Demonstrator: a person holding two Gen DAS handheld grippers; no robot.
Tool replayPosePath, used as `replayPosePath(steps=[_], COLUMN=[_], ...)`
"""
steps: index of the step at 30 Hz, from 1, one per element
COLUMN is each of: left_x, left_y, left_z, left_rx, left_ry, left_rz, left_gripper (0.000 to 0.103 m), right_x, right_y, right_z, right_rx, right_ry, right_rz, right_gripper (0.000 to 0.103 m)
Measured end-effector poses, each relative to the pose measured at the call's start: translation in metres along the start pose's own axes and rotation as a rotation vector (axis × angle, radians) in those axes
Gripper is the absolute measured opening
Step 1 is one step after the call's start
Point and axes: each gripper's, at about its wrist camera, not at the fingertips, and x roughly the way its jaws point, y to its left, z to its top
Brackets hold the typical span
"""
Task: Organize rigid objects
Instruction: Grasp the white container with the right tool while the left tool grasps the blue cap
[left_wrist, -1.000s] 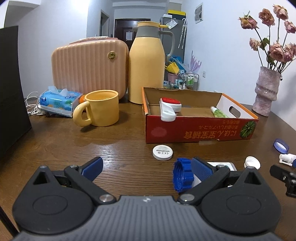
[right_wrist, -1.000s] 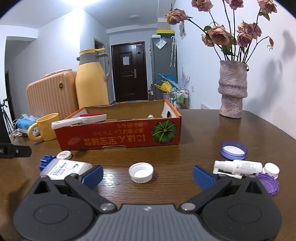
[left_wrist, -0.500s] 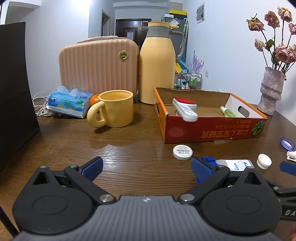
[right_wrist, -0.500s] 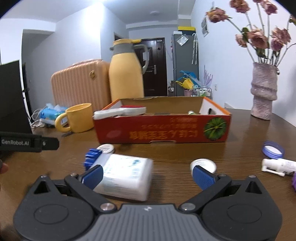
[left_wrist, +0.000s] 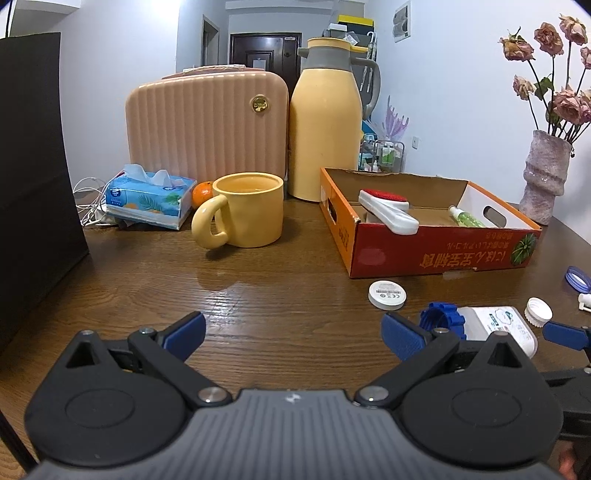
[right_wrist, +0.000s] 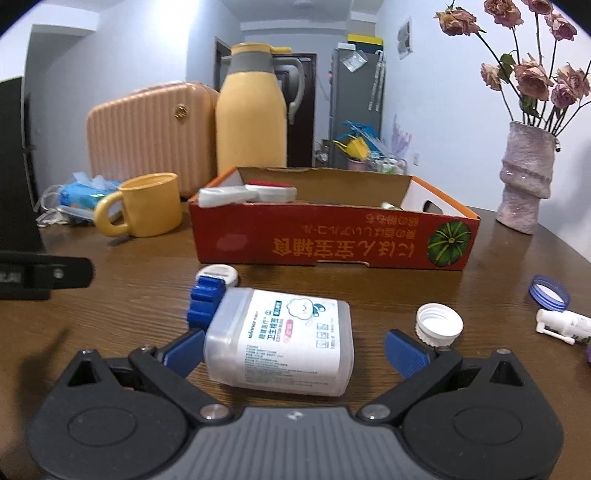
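A clear cotton-swab jar with a blue cap (right_wrist: 284, 339) lies on its side on the wooden table, between the fingers of my right gripper (right_wrist: 293, 349), which is open around it; the left pad sits close to the jar. The same jar (left_wrist: 491, 325) shows at the right in the left wrist view, behind my open left gripper (left_wrist: 293, 330), which holds nothing. A red cardboard box (right_wrist: 332, 243) holds a white lint brush with a red pad (right_wrist: 251, 194) and a green tube (left_wrist: 467, 219). A white round lid (left_wrist: 387, 294), a white screw cap (right_wrist: 439, 325), a blue ring lid (right_wrist: 549, 291) and a white spray bottle (right_wrist: 565, 325) lie loose.
A yellow mug (left_wrist: 247, 210), yellow thermos jug (left_wrist: 325, 129), peach ribbed case (left_wrist: 207, 125), tissue pack (left_wrist: 147, 197) and an orange (left_wrist: 202, 192) stand behind. A pink vase with dried roses (right_wrist: 524, 177) is at the right. A black panel (left_wrist: 33, 166) borders the left.
My right gripper has swung left and forward until the swab jar lies between its fingers. The left gripper has pulled back and to the left, away from the jar's blue cap.
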Motion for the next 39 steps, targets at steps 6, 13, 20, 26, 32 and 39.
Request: replayPosePath(steps=[6,13,20,26,32,39], left_x=[0.001,0.0,0.004,0.012,0.016,0.019], left_y=[0.001,0.001,-0.001,-0.001,-0.002,-0.007], left_z=[0.0,0.0,-0.001,-0.003,-0.005,-0.007], left_rx=[-0.007,-0.011,-0.006,-0.007,-0.009,-0.004], left_ry=[0.005,0.001,0.014,0.03,0.02,0.015], left_rz=[-0.004,-0.012,-0.005,0.005,0.013,0.021], left_gripper=[0.103,0.103,0.103,0.103,0.103,0.103], right_x=[0.012,0.029,0.026,0.014,0.001,-0.009], right_y=[0.002,-0.001,-0.007,-0.019,-0.031,-0.053], right_z=[0.003,0.007,0.005,0.008,0.01,0.013], right_rx=[0.004,0.022,0.025,0.036,0.03,0.044], right_ry=[0.016,0.059,0.049,-0.019,-0.086,-0.15], right_rz=[-0.032,-0.013,0.051,0.061,0.067,0.06], right_gripper=[0.103,0.092,0.082,0.082,0.082,0.082])
